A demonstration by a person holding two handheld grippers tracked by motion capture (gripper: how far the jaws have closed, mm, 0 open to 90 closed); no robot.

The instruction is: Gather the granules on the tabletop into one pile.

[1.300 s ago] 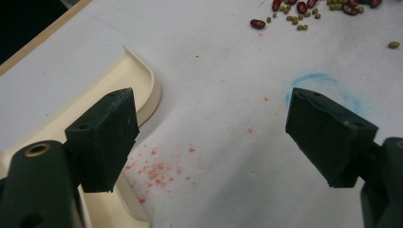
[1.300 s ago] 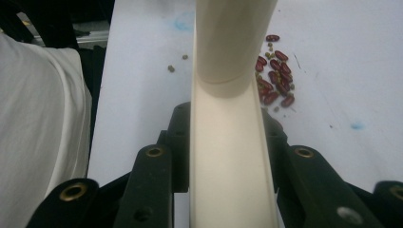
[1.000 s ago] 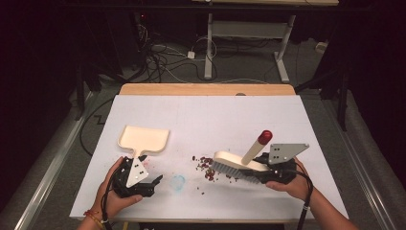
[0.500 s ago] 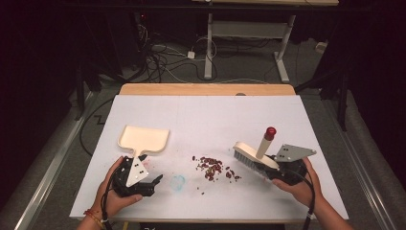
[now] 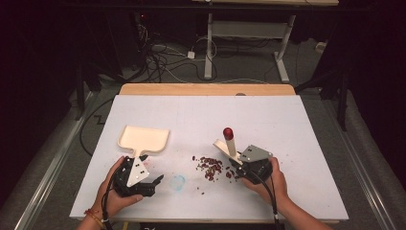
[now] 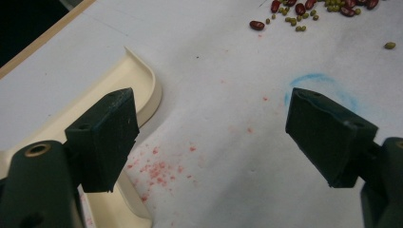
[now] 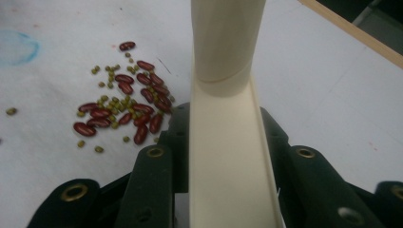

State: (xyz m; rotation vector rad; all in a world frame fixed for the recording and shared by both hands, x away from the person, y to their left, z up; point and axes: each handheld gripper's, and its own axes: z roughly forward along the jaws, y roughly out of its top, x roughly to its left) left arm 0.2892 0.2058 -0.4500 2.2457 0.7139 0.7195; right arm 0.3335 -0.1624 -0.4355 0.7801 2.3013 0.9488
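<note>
A cream dustpan [image 5: 143,139] lies flat at the left of the white table, its handle toward the person. My left gripper [image 5: 154,185] rests just right of that handle, open, with nothing between its jaws; the dustpan [image 6: 138,85] edge runs behind its left jaw. A pile of red and green beans [image 5: 210,166] lies mid-table. My right gripper [image 5: 238,168] is shut on a cream brush [image 5: 229,143] with a red-tipped handle, just right of the beans. In the right gripper view the brush [image 7: 228,142] rises between the jaws, with the beans [image 7: 123,116] to its left.
A faint blue circle mark [image 5: 178,182] is drawn on the table between the two grippers, also seen as a blue circle mark [image 6: 318,83] by the left gripper's right jaw. A wooden strip [image 5: 206,89] borders the table's far edge. Stray beans [image 6: 304,12] lie around the pile.
My right gripper has swung the brush from lying crosswise to pointing away from the person, close by the right side of the bean pile. The left gripper and dustpan have stayed still.
</note>
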